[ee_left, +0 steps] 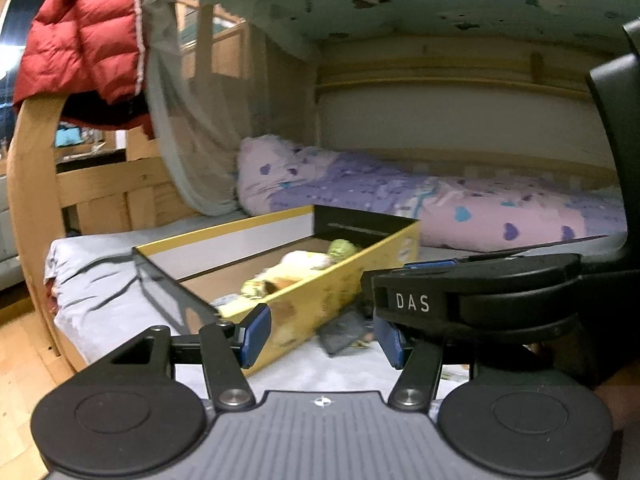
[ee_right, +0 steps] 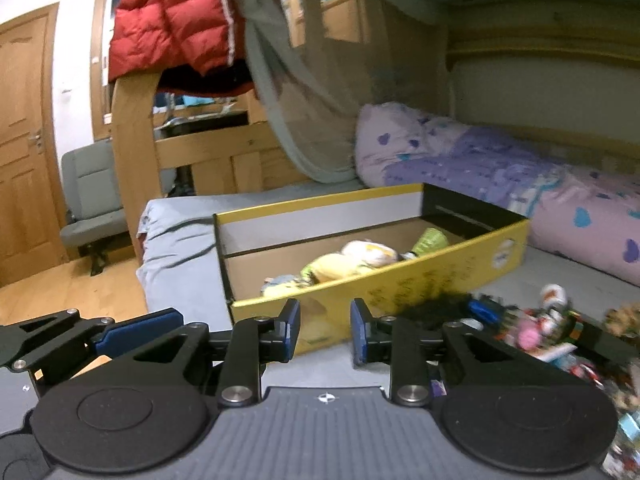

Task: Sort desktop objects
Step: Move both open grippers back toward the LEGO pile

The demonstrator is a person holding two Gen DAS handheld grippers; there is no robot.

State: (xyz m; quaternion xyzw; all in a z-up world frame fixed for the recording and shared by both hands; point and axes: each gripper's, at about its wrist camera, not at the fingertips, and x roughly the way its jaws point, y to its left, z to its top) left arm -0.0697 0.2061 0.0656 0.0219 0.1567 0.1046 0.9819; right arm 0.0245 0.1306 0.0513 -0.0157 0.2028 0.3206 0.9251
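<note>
So the loose clutter [ee_right: 560, 332] I've got left to sort sits in a blurry heap on the bed sheet [ee_right: 180, 264], off to the right of my right tool [ee_right: 325, 334] and low in its view. I can make out little figures and something dark and fuzzy, not much more. The yellow box [ee_right: 400, 288] lies straight ahead of both tools, long side running left to right across me, open top up, with a few soft yellow-green toys [ee_right: 352, 260] already inside. So the pile is right of the box's near wall, and my right tool is clearly the closer one; it'd have to swing right and dip to reach anything.

Right tool: jaws partly apart, nothing between the blue pads, not touching a thing. Left tool [ee_left: 322, 338] sits beside it on the left, jaws wider, also empty, with the box's near corner just beyond its left pad [ee_left: 256, 334]. A dark grey bit [ee_left: 344, 332] lies on the sheet past its gap, by the box wall. My guess is the right one goes for the heap.
</note>
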